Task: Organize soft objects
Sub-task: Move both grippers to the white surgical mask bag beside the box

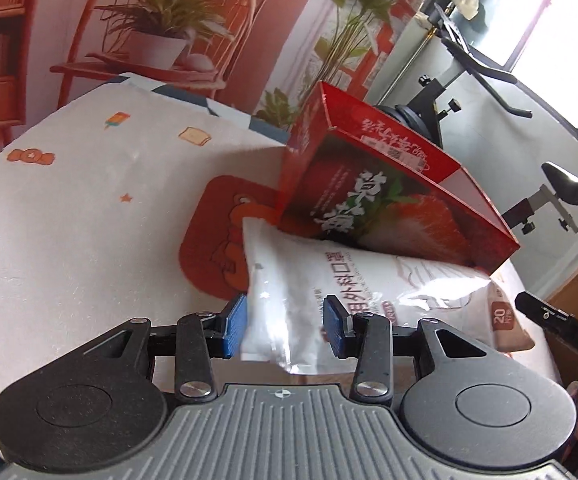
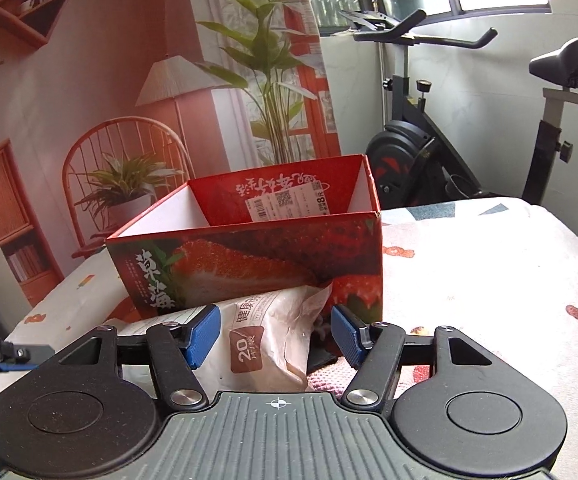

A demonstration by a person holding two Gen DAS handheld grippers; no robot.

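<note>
Beside the box (image 1: 389, 184), both tools half open around the pouch (image 1: 329, 280).

An exercise bike (image 2: 441, 152) stands behind the patterned tablecloth (image 2: 489, 272) — beside a printed room backdrop (image 2: 129, 80).

Glossy crinkled plastic pouch (image 1: 289, 280), glossy printed cardboard box (image 2: 249, 256), soft matt cloth table cover (image 1: 69, 220).

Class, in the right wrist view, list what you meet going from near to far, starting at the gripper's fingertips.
Right hand-held gripper → white soft packet → red strawberry box → exercise bike.
</note>
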